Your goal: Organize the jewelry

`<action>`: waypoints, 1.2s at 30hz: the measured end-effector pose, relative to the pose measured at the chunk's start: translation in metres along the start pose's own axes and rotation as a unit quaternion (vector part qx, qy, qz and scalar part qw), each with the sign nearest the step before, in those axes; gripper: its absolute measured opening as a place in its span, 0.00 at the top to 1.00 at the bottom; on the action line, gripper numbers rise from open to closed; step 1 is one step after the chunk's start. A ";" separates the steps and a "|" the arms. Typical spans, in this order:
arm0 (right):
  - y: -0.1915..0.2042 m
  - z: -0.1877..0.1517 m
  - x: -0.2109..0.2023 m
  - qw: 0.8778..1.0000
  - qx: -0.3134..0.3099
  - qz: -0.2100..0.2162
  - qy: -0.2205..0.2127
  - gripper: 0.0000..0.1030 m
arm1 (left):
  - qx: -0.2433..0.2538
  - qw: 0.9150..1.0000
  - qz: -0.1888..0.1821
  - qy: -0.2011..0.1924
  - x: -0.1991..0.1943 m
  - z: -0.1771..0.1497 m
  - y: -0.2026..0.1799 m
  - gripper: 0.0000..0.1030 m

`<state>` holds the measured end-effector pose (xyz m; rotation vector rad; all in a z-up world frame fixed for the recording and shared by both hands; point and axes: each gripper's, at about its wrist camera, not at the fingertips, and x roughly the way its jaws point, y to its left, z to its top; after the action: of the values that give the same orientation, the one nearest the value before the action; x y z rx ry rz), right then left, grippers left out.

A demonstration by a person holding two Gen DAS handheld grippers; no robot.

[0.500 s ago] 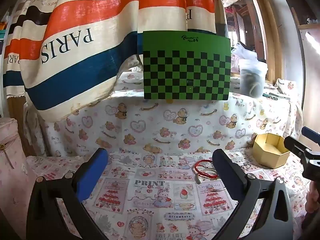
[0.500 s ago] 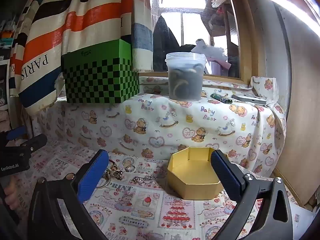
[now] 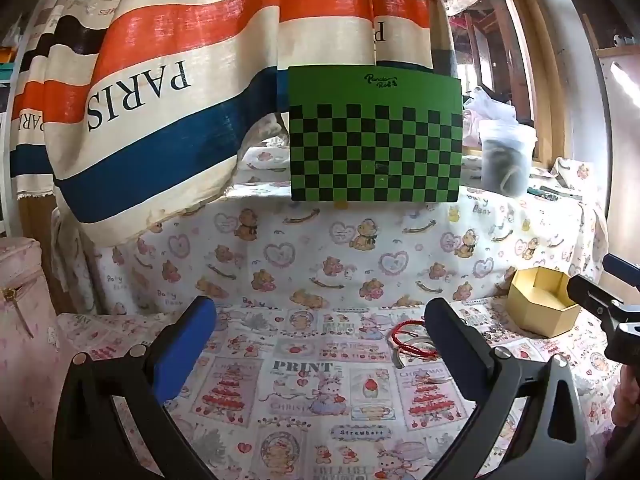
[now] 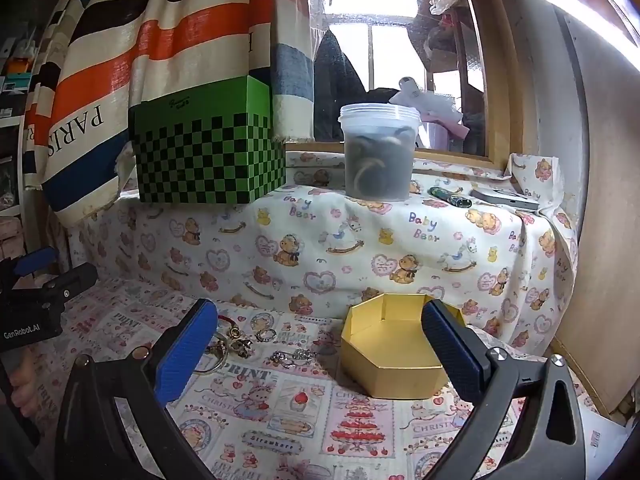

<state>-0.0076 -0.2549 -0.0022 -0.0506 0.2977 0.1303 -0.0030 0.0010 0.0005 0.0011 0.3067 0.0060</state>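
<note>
The left gripper (image 3: pixel 320 344) hangs over the printed tablecloth (image 3: pixel 304 392) with its blue-padded jaws spread wide and nothing between them. Its right finger (image 3: pixel 452 352) covers part of the red cord bracelet (image 3: pixel 404 334), so only the loop's left side shows, at about two o'clock from the gap's middle; a thin metal bangle (image 3: pixel 404 360) touching the cord is likewise half hidden. The cord lies flat, its long axis running roughly from nine to three o'clock.

The right gripper (image 4: pixel 320 344) is also held wide apart and empty. Its left finger (image 4: pixel 188 352) hides the near part of a large ring (image 4: pixel 218 356), and the small pieces beside it, gold-toned charms (image 4: pixel 236 340), a little ring (image 4: pixel 266 335) and a silvery chain (image 4: pixel 292 357), are too tiny to tell apart clearly. They lie scattered at about ten o'clock from the gap's middle, strung out from nine towards three. The gold octagonal box (image 4: pixel 384 352) stands open and upright just beside them at three o'clock, its far right corner masked by the right finger (image 4: pixel 452 352); its inside looks bare as far as can be seen.

Beyond, on the cloth-covered ledge, stand a green checkered box (image 4: pixel 208 148) and a lidded plastic tub (image 4: pixel 378 152) with murky, unreadable contents.
</note>
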 end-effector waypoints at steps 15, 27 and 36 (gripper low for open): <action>0.000 0.001 0.000 1.000 -0.001 0.003 0.001 0.00 | 0.001 1.000 0.001 0.000 0.000 -0.002 0.000 0.00; 0.000 0.000 0.002 1.000 -0.001 0.006 0.000 0.00 | 0.000 1.000 0.001 0.002 0.001 -0.003 0.001 0.00; -0.001 0.000 0.002 1.000 -0.001 0.007 0.001 0.00 | 0.000 1.000 0.001 0.002 0.001 -0.003 0.001 0.00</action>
<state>-0.0055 -0.2556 -0.0032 -0.0515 0.2998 0.1438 -0.0027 0.0018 -0.0024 0.0024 0.3108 0.0082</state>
